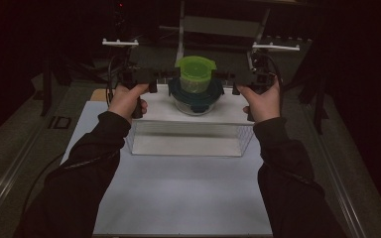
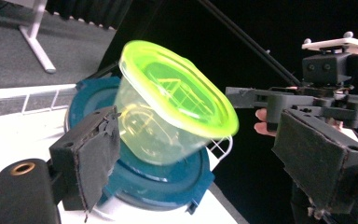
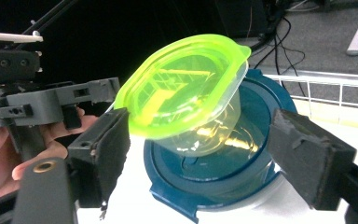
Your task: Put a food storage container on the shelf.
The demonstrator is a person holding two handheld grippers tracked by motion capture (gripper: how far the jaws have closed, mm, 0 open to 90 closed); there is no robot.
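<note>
Both your tools stand wide, the left tool (image 1: 164,75) and right tool (image 1: 224,77) flanking the green-lidded tub (image 1: 195,74) without gripping it. It sits loose atop the blue-lidded bowl (image 1: 196,95); brush it while backing away and it may topple off.

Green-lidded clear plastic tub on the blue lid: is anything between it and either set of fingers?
Nothing visible. The green-lidded clear plastic tub sits on the blue-lidded round glass container, with the left gripper and right gripper open on either side, gaps bare.
</note>
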